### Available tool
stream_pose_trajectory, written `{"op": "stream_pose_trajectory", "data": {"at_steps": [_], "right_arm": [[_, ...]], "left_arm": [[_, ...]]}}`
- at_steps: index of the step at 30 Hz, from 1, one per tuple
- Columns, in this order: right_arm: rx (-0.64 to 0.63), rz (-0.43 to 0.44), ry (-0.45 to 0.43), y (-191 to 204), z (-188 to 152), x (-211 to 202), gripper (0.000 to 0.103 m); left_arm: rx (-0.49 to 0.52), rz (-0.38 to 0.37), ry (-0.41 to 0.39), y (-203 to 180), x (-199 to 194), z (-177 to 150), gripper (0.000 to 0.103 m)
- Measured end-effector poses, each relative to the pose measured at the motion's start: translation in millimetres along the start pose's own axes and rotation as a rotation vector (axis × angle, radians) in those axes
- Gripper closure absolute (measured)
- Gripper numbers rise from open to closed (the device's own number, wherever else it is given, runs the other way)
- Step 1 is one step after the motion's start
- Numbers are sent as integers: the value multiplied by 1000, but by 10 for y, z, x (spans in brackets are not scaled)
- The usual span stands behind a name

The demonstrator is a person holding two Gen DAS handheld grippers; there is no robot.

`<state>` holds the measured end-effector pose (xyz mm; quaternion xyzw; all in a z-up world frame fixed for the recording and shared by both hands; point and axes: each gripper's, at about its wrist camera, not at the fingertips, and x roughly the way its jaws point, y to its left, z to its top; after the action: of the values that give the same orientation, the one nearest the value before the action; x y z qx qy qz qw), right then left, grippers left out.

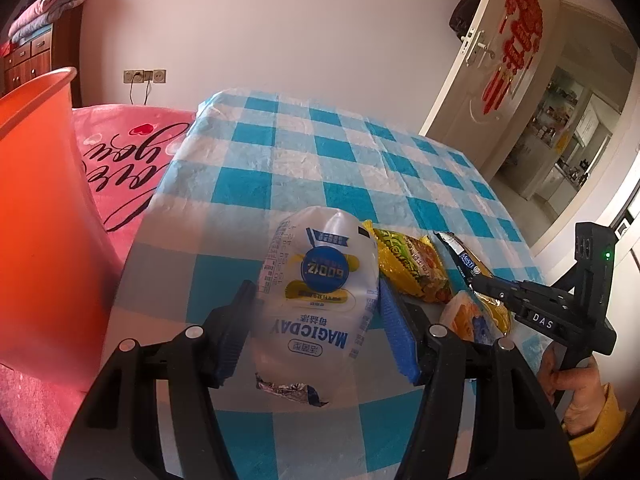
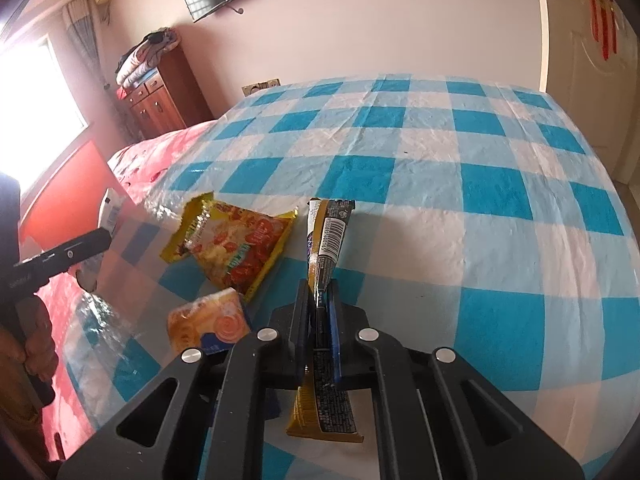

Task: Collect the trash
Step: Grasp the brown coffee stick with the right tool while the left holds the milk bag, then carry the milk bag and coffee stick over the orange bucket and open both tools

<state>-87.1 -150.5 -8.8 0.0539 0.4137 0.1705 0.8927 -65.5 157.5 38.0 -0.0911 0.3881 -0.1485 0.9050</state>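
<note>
Near the table's front edge, left claw (image 1: 316,320) grips milk pouch (image 1: 320,280), right claw (image 2: 319,312) pinches coffee sachet (image 2: 326,240).

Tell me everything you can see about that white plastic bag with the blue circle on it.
The white bag is a soft, translucent plastic pouch, puffy and rounded, printed with a blue circle, yellow patches and the word MAGICDAY, which reads upside down in the left wrist view. Its near end is a crinkled, foil-like torn edge. It sits between the blue-padded fingers of the left tool, which press its sides, above the blue-checked tablecloth. A yellow snack wrapper lies just beside it.
</note>
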Motion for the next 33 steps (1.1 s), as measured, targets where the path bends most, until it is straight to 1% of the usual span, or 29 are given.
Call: {"op": "stream_pose_trajectory", "data": {"at_steps": [8, 14, 20, 24, 27, 33], "right_arm": [[0, 18, -48, 192, 190, -179, 94], [15, 79, -86, 377, 414, -336, 94], [-1, 146, -99, 629, 602, -405, 94], [-14, 227, -89, 882, 756, -381, 94], [-29, 299, -80, 1133, 896, -349, 94], [-95, 426, -61, 1734, 1191, -241, 94]], "left_arm": [[-21, -5, -36, 123, -185, 52, 41], [-16, 1, -81, 153, -393, 142, 41], [-11, 25, -133, 197, -656, 265, 41], [-21, 63, -177, 300, -856, 354, 41], [-35, 106, -213, 426, -1031, 420, 40], [-70, 222, -266, 721, -1339, 506, 40]]}}
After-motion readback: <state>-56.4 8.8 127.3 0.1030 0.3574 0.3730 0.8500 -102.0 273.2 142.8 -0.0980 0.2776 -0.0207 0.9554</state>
